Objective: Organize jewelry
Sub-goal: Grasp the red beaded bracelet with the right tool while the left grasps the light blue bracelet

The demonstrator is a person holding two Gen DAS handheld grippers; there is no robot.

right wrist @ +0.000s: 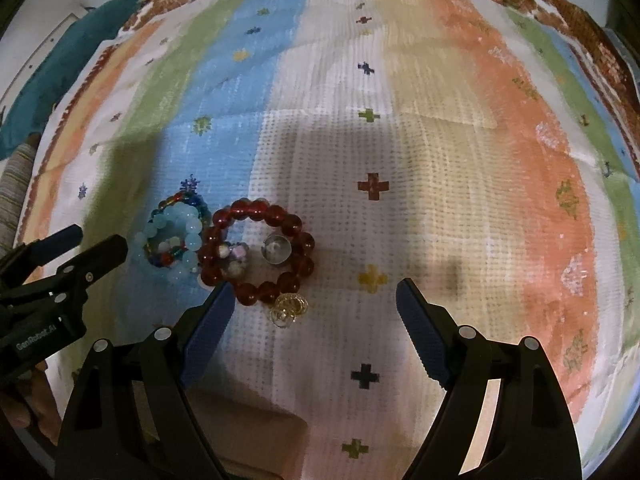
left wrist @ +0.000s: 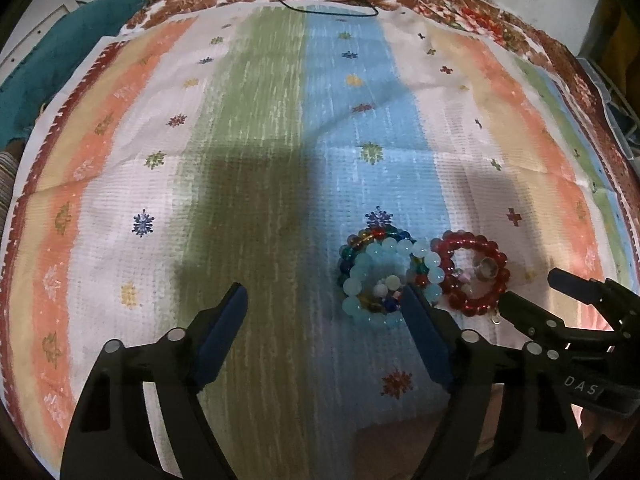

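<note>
A light-blue bead bracelet (left wrist: 394, 280) lies on a multicoloured bead bracelet (left wrist: 362, 242), with small loose beads inside. Beside it on the right lies a red bead bracelet (left wrist: 472, 276) ringing a silver ring (left wrist: 489, 269) and small beads. In the right wrist view the red bracelet (right wrist: 256, 252), silver ring (right wrist: 276, 249), light-blue bracelet (right wrist: 176, 236) and a gold wire charm (right wrist: 288, 308) show. My left gripper (left wrist: 324, 300) is open, its right finger beside the light-blue bracelet. My right gripper (right wrist: 314, 294) is open, just short of the gold charm.
A striped, patterned cloth (left wrist: 260, 140) covers the surface. A thin black cord (left wrist: 332, 0) lies at the far edge. A teal fabric (left wrist: 48, 60) sits at the far left. The right gripper shows at the right edge of the left wrist view (left wrist: 532, 296).
</note>
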